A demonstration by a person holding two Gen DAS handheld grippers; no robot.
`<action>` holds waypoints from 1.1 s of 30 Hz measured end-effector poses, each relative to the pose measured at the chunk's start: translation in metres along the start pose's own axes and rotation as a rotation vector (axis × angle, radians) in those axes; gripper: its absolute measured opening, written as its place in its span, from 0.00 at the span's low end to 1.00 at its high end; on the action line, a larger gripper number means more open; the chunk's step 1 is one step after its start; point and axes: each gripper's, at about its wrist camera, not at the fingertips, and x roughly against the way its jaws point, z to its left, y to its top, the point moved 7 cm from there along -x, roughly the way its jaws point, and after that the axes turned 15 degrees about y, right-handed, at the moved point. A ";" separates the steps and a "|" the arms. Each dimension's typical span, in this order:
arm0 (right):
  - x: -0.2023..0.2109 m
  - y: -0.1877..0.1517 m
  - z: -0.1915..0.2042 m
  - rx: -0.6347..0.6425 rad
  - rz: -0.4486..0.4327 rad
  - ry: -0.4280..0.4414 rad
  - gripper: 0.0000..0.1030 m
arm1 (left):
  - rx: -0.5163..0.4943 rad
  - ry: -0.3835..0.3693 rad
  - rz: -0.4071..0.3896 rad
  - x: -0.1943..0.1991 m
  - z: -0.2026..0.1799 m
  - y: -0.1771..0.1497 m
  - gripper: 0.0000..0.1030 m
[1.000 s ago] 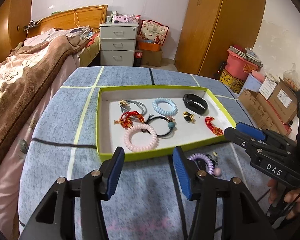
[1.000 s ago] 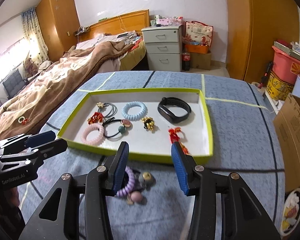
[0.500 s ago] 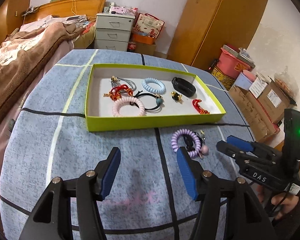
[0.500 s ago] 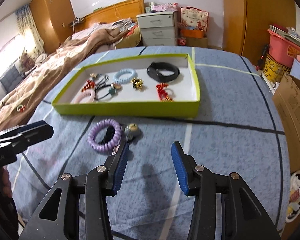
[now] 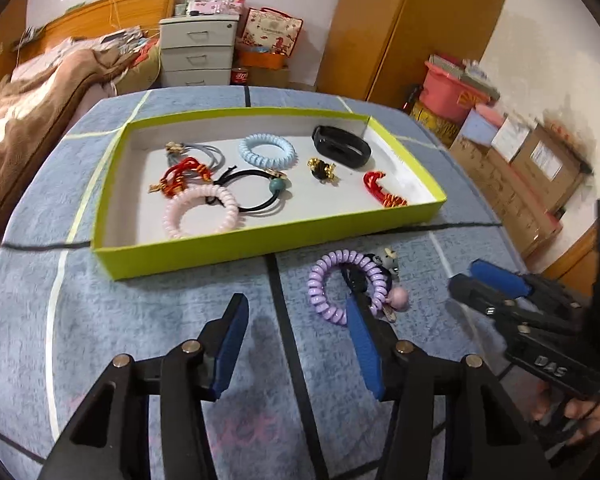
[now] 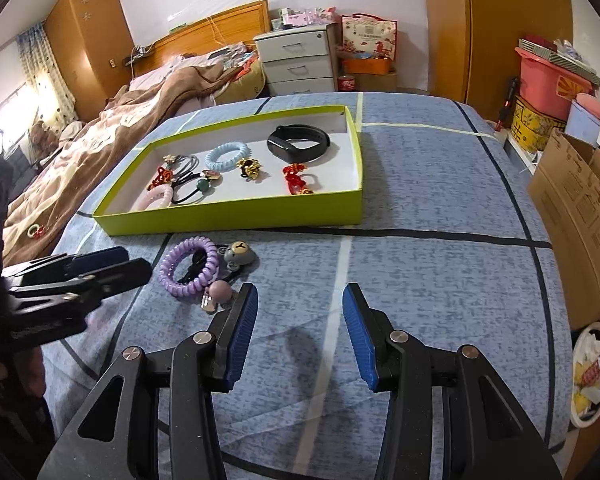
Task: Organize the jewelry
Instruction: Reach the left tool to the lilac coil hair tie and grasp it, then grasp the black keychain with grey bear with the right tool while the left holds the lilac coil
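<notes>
The purple coil hair tie (image 6: 189,267) lies on the blue cloth of the table (image 6: 420,280), left of centre in the right wrist view, tangled with a black band, a grey bear charm (image 6: 239,256) and a pink bead (image 6: 219,292). It sits just outside the near wall of the green tray (image 6: 236,216), not touching it. Inside the tray rest the other pieces — a pink coil (image 5: 202,216), a light blue coil (image 5: 267,151), a black wristband (image 5: 341,146) and red knotted cords (image 5: 382,190).

The left gripper (image 5: 296,350) hovers low at the bottom of its frame, fingers wide apart, its right pad overlapping the purple coil's lower edge in that view. The right gripper (image 6: 300,336) is also spread open and holding nothing, aimed at bare cloth to the right of the cluster — the pink bead lies just beyond its left fingertip. To the right of the tray the cloth runs clear to the table edge.
</notes>
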 end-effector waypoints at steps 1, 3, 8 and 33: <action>0.000 0.000 -0.001 -0.003 0.000 0.001 0.44 | -0.012 0.000 0.009 -0.003 -0.003 0.000 0.44; 0.001 0.000 -0.001 -0.005 -0.001 0.005 0.44 | -0.017 0.004 0.016 -0.007 -0.006 0.001 0.43; 0.001 0.000 -0.001 -0.004 -0.001 0.010 0.44 | -0.059 0.049 0.023 -0.012 -0.011 0.002 0.39; -0.003 0.003 0.004 -0.001 -0.004 0.017 0.44 | 0.001 -0.020 -0.045 0.009 0.007 0.010 0.09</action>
